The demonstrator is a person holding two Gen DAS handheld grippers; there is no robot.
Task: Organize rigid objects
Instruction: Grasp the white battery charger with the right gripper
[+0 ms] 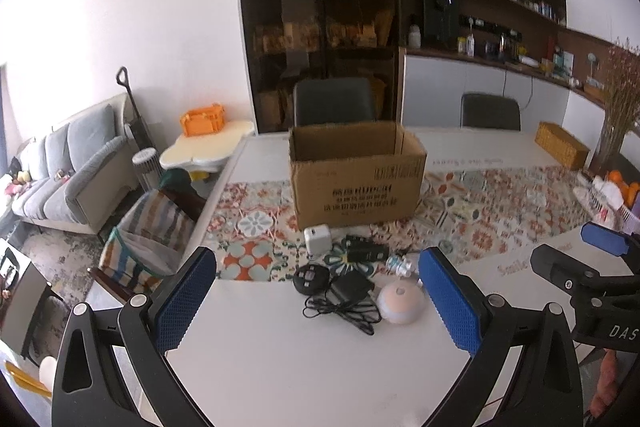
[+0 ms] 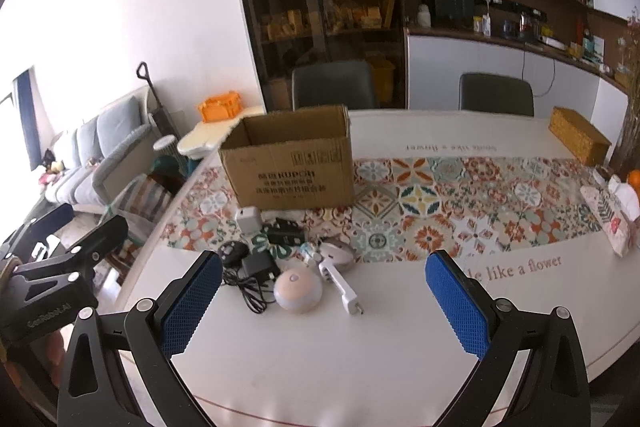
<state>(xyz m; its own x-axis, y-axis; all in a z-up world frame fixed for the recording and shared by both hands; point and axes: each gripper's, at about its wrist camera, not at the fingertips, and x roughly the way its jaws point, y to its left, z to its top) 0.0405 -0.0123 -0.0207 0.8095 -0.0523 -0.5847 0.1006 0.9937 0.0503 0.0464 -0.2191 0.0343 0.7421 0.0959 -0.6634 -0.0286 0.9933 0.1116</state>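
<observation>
ribbed blue pads (image 2: 191, 303), round dome (image 2: 298, 290), corrugated box (image 2: 290, 163)

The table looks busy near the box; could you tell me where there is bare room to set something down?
Bare white table lies between both open grippers and the gadget pile, and right of the white plug. It is crowded just before the cardboard box, around the round lamp and black adapter.

The white bench (image 2: 400, 327) carries a patterned runner (image 2: 460, 211), an open cardboard box (image 2: 292, 167), a woven basket (image 2: 578, 141), and clustered small electronics (image 2: 288, 267) near its front.
</observation>
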